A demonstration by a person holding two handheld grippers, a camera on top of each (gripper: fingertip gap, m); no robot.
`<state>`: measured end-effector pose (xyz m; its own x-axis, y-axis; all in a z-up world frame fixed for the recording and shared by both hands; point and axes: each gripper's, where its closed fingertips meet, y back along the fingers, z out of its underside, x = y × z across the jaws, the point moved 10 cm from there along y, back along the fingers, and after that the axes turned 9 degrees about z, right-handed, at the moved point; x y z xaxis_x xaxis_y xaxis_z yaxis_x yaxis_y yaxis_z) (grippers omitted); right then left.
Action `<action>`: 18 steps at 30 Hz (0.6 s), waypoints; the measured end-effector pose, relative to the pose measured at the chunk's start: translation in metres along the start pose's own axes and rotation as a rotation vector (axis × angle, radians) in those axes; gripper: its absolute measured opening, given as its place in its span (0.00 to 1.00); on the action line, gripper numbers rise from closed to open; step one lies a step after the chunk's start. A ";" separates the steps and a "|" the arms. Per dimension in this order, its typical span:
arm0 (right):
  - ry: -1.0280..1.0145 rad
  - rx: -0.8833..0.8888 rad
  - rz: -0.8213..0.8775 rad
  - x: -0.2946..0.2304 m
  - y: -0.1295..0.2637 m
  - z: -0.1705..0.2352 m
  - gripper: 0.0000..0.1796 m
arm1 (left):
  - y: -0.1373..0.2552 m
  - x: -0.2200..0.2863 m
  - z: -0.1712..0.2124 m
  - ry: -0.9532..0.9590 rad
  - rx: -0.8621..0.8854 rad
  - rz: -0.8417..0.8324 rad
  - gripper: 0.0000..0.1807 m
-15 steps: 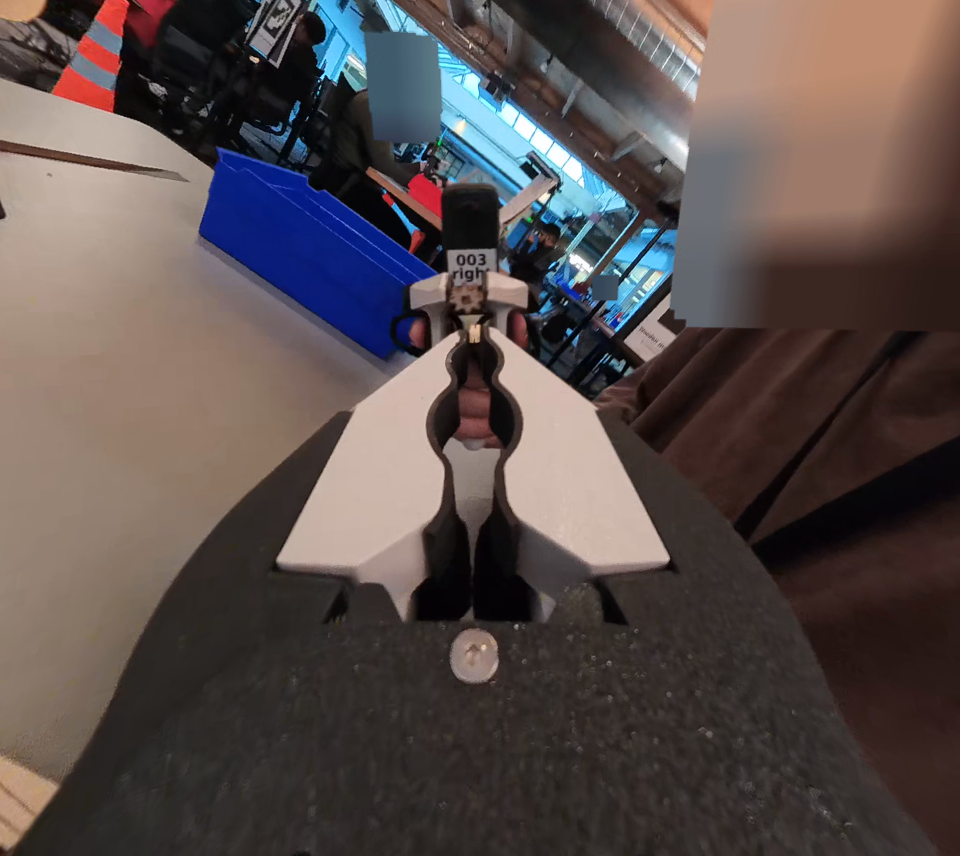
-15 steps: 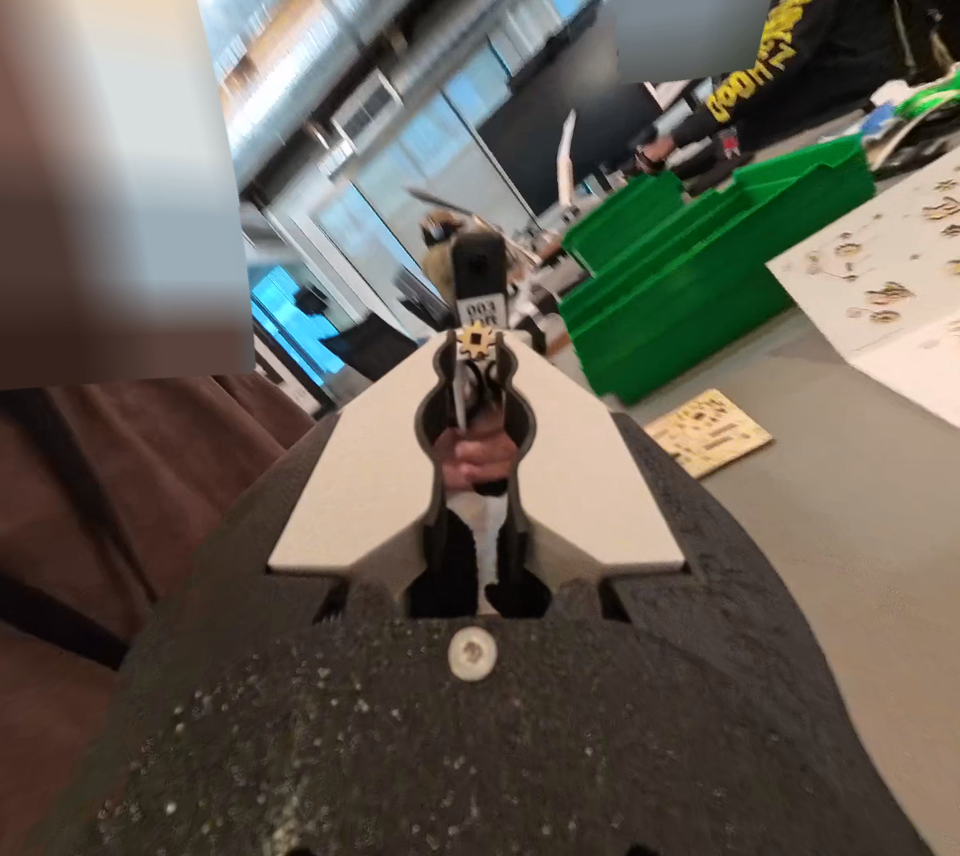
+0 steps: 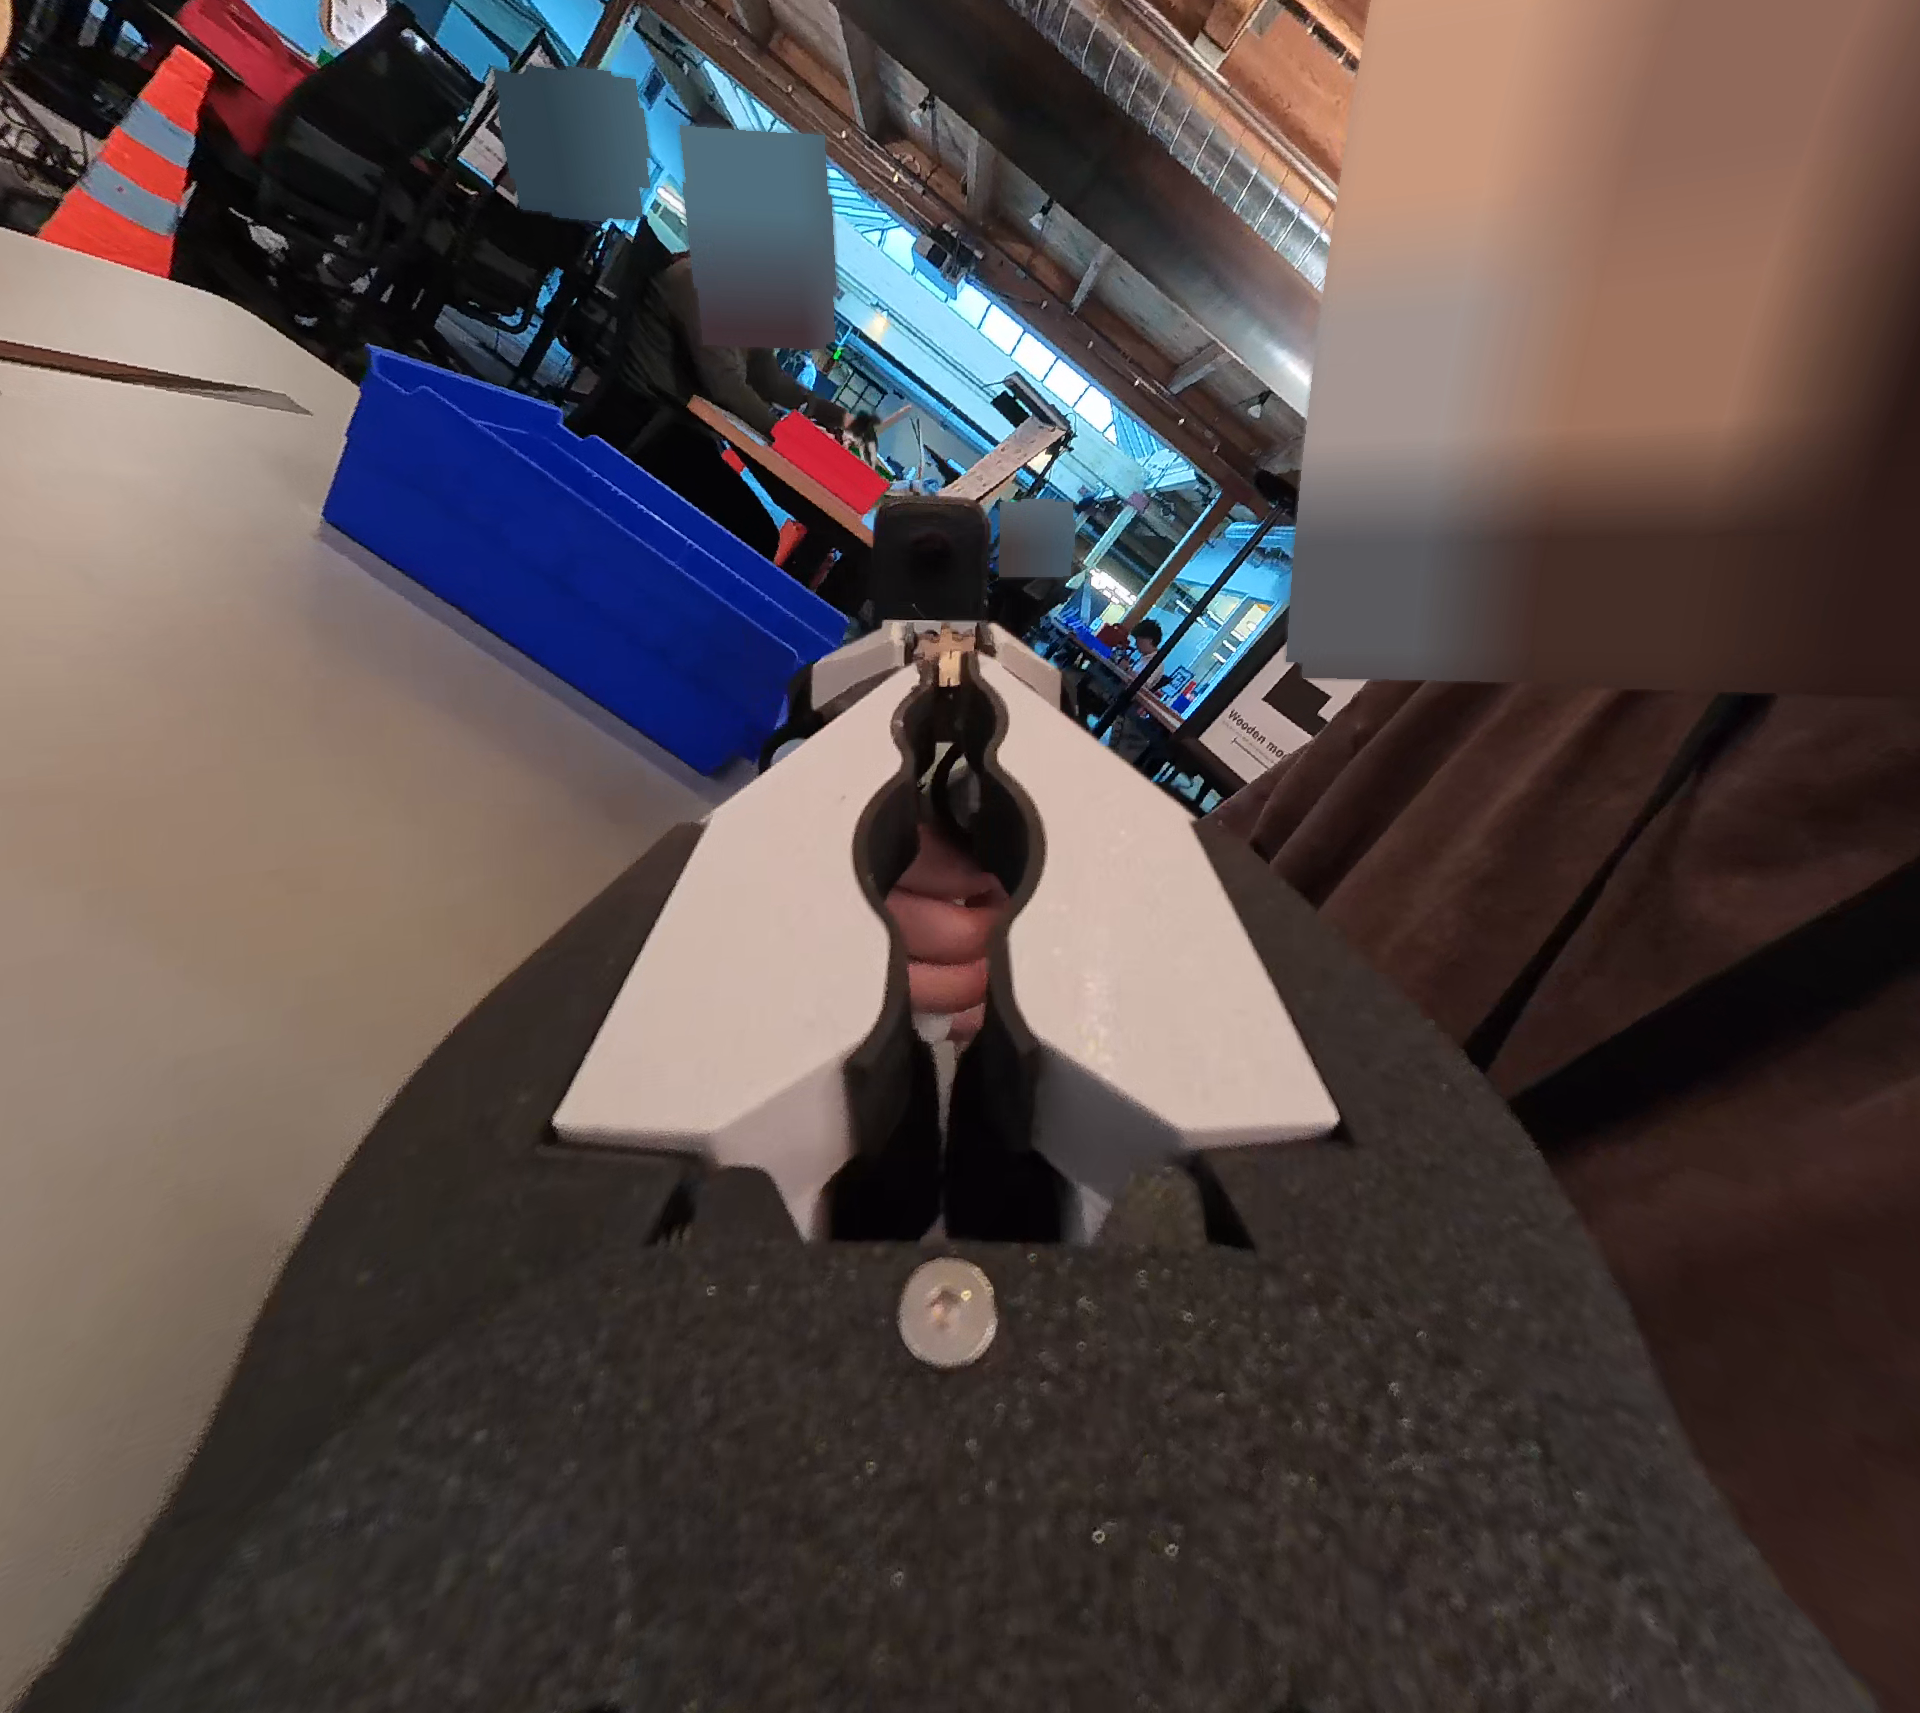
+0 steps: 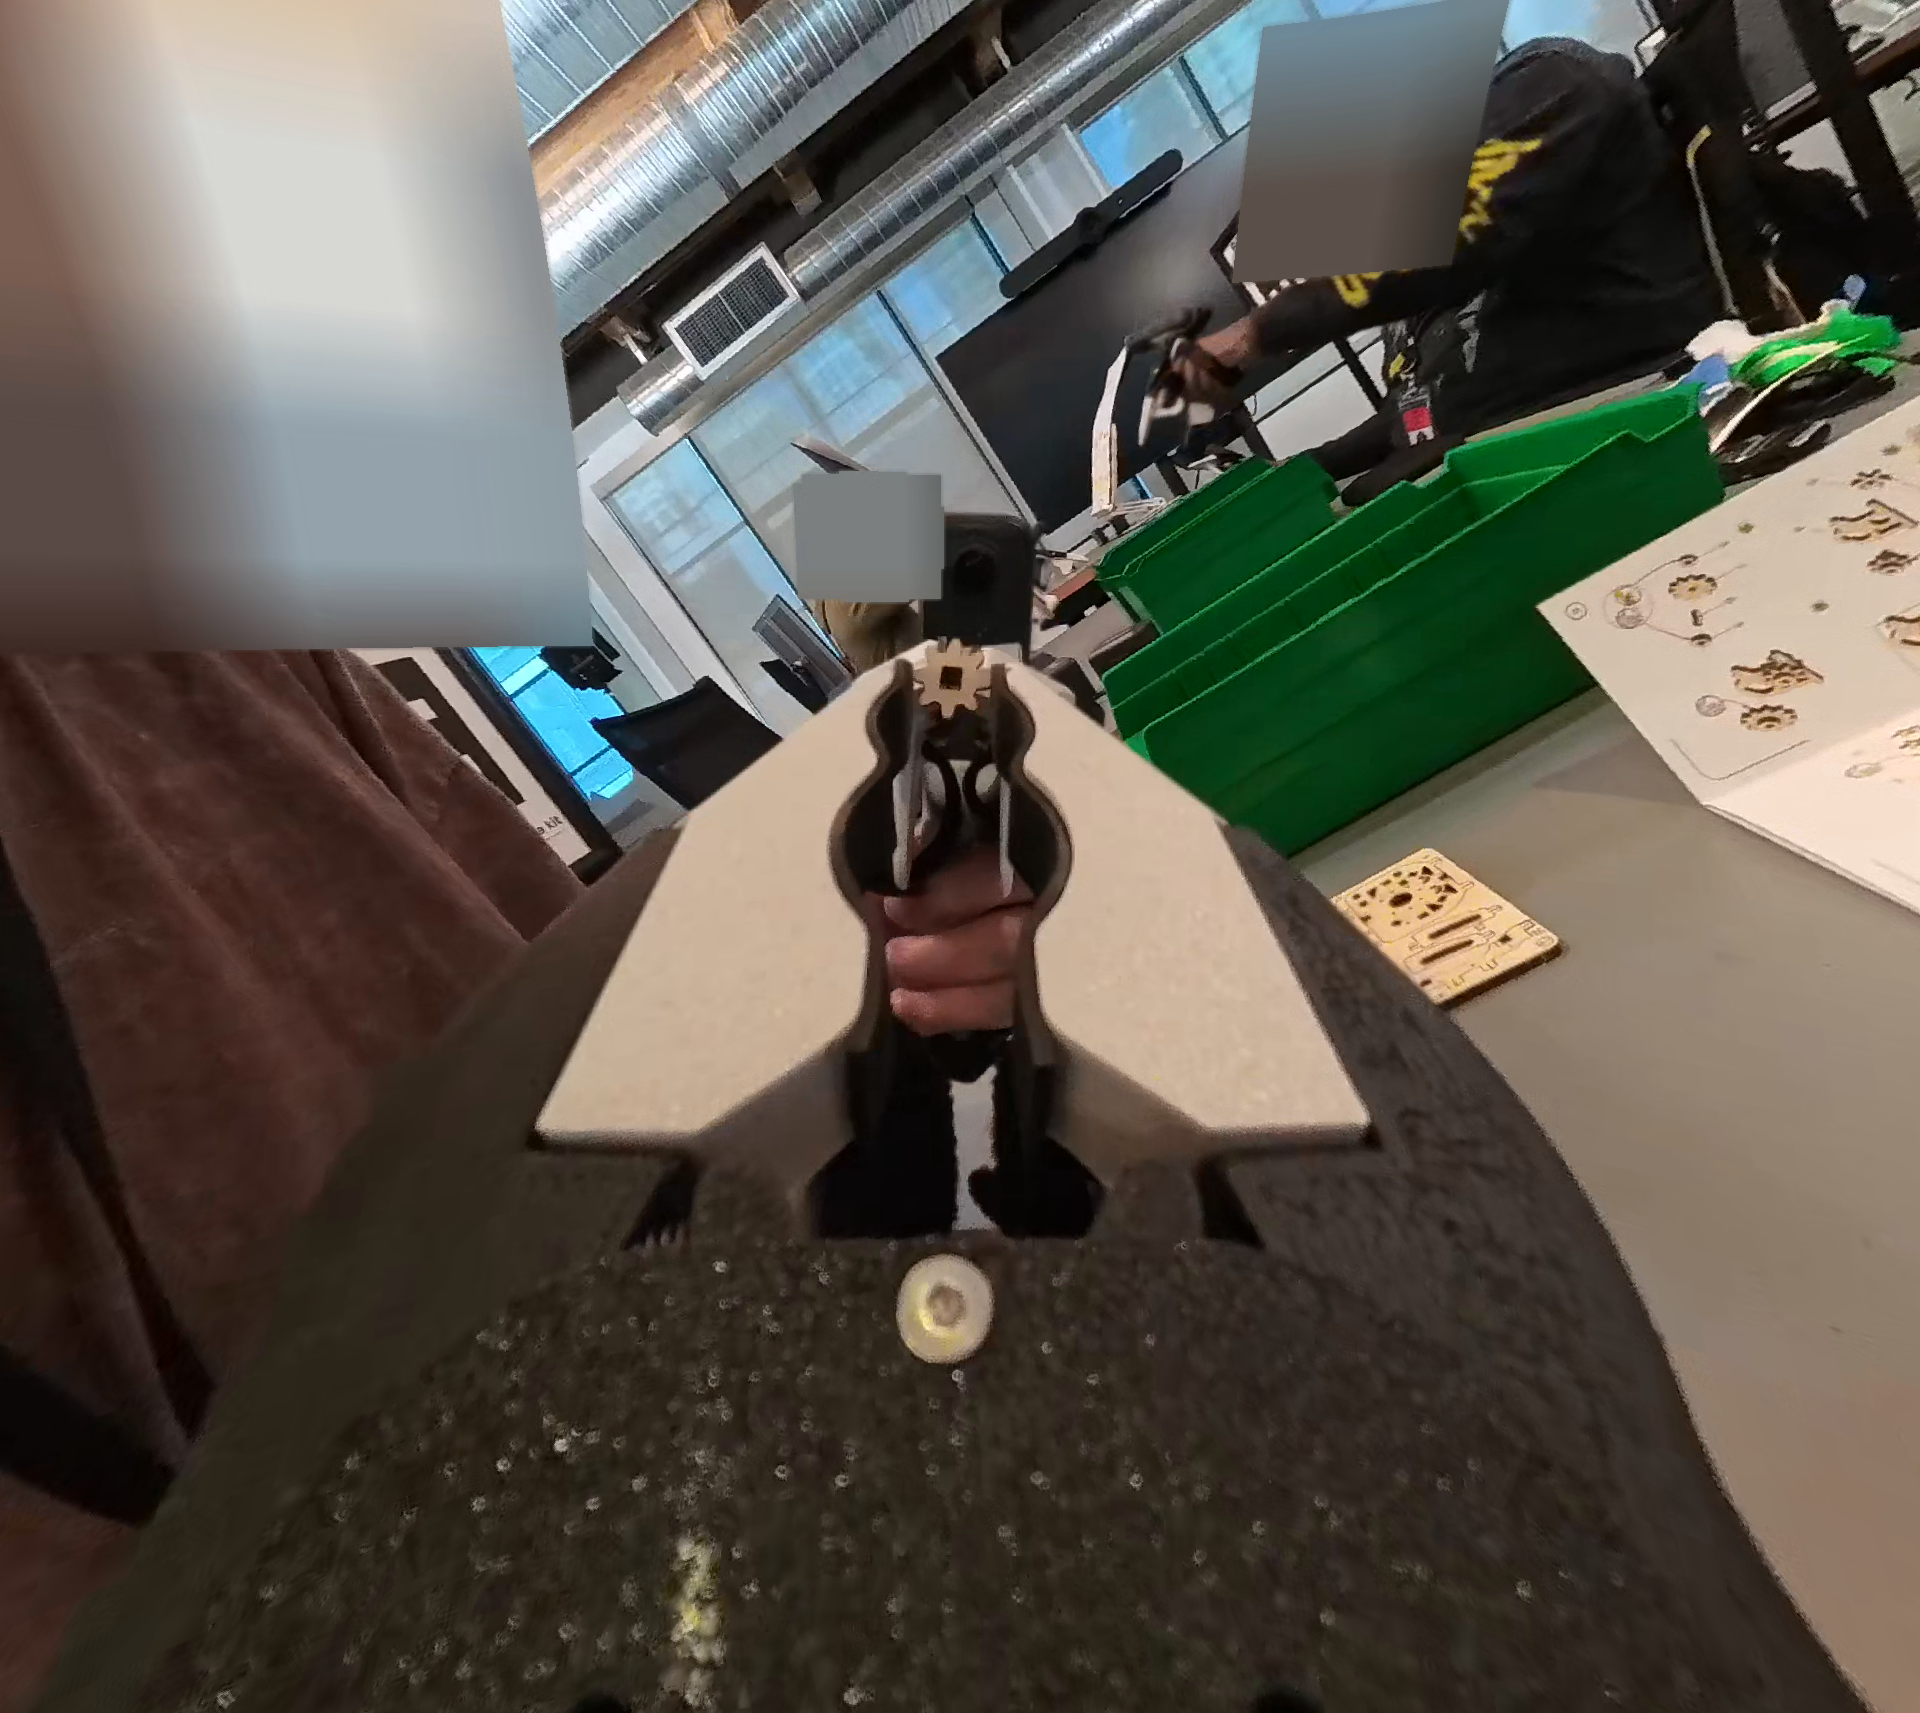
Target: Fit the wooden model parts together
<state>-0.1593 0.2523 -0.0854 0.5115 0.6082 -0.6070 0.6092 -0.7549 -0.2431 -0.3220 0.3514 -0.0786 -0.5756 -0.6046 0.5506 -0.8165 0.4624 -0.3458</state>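
Observation:
My two grippers are raised above the table and point at each other, tip to tip. My right gripper (image 4: 953,713) is shut on a small wooden gear (image 4: 953,689) with a square hole, held at its fingertips. My left gripper (image 3: 943,695) is shut on a small pale wooden peg (image 3: 948,664) that sticks out of its tip. The peg meets the right gripper's tip; the gear is hidden there in the left wrist view. The other gripper's black camera shows just behind each tip, the right gripper's in the left wrist view (image 3: 928,562) and the left gripper's in the right wrist view (image 4: 982,577).
A blue bin (image 3: 582,541) stands on the grey table (image 3: 208,832) to the left. Green bins (image 4: 1403,624), a wooden sheet of parts (image 4: 1444,925) and a white instruction sheet (image 4: 1766,728) lie to the right. A person's brown garment (image 4: 260,884) is close by. Less than 4 cm separates the two grippers' tips.
The two grippers have drawn closer together. The gear faced the left camera above the tip; now it is hidden behind the peg. Both stay shut.

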 end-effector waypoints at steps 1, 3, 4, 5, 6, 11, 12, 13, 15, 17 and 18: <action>0.000 0.001 0.000 -0.001 0.000 0.000 0.08 | 0.000 0.000 0.000 0.007 0.007 0.008 0.00; -0.006 0.006 -0.003 -0.001 0.000 0.000 0.08 | 0.000 -0.001 0.001 0.014 0.015 0.017 0.01; -0.006 0.007 -0.001 -0.001 0.000 0.000 0.08 | 0.000 -0.001 0.001 0.017 0.016 0.020 0.00; -0.005 0.008 -0.004 -0.001 0.000 0.000 0.08 | 0.000 -0.001 0.001 0.019 0.017 0.022 0.00; -0.009 0.012 -0.009 -0.001 0.000 0.000 0.08 | -0.001 -0.001 0.001 0.022 0.019 0.028 0.01; -0.036 0.020 -0.019 0.002 0.001 0.001 0.08 | -0.001 -0.003 0.002 0.040 0.039 0.028 0.00; -0.048 0.025 -0.023 0.003 0.001 0.001 0.08 | -0.002 -0.003 0.003 0.040 0.034 0.029 0.00; -0.062 0.028 -0.028 0.004 0.001 0.001 0.08 | -0.002 -0.003 0.003 0.039 0.031 0.026 0.01; -0.074 0.028 -0.027 0.005 0.001 0.002 0.08 | -0.003 -0.003 0.002 0.040 0.031 0.020 0.01; -0.088 0.029 -0.035 0.007 0.001 0.002 0.08 | -0.003 -0.004 0.003 0.047 0.036 0.015 0.01; -0.100 0.032 -0.037 0.008 0.002 0.003 0.08 | -0.003 -0.005 0.003 0.051 0.037 0.013 0.00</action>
<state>-0.1559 0.2555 -0.0931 0.4249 0.6098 -0.6690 0.6063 -0.7405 -0.2899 -0.3171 0.3508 -0.0825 -0.5837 -0.5647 0.5834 -0.8107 0.4450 -0.3804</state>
